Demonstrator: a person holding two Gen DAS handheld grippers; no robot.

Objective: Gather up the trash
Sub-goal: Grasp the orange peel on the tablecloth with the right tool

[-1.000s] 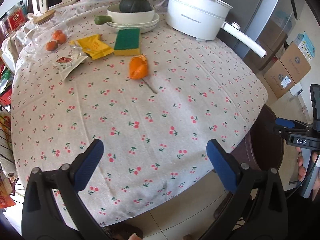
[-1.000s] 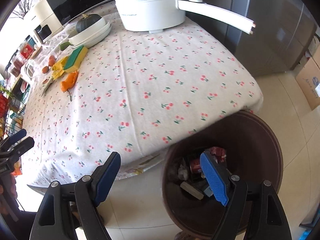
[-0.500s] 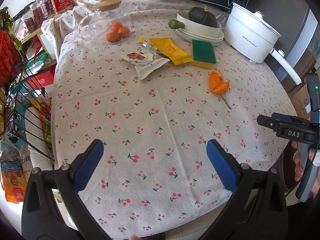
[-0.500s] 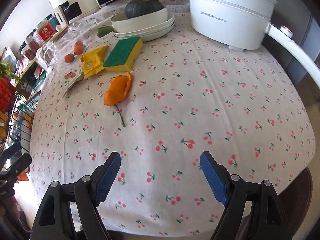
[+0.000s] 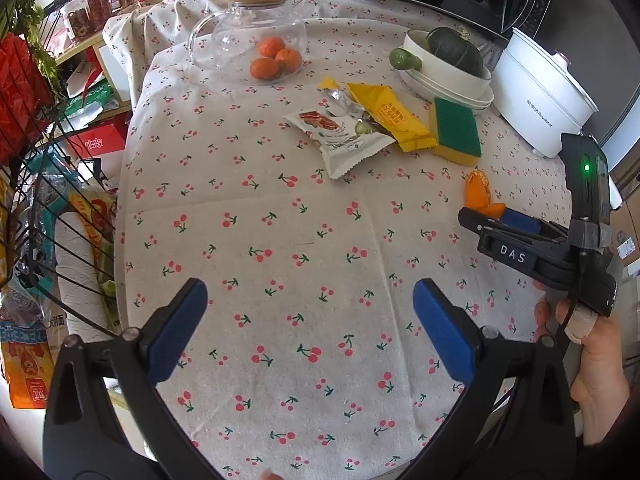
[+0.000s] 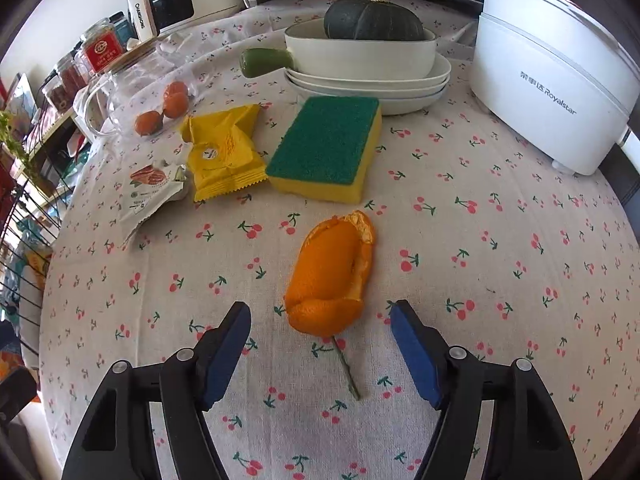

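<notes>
Now right gripper (image 6: 320, 320) off bin, over desk (image 6: 480, 240), jaws just narrowed yet apart, orange peel (image 6: 332, 276) ahead untouched; left gripper (image 5: 310, 308) wide, empty, shifted leftward.

right claw (image 6: 318, 334): jaws apart, just been closing, nothing gripped
orange peel (image 6: 334, 276): on tabletop (image 6: 480, 280), near end between pads
sponge (image 6: 326, 154): behind peel
yellow wrapper (image 6: 222, 150): left of sponge

You see a cream cloth (image 6: 500, 280) with a pattern of red cherries on green stems over the tabletop. The peel (image 6: 332, 276) is bright orange, the sponge (image 6: 324, 148) green over yellow, one wrapper (image 6: 222, 152) yellow, another wrapper (image 5: 340, 140) white with a red picture. Your gripper pads (image 6: 224, 352) are blue on black arms.
</notes>
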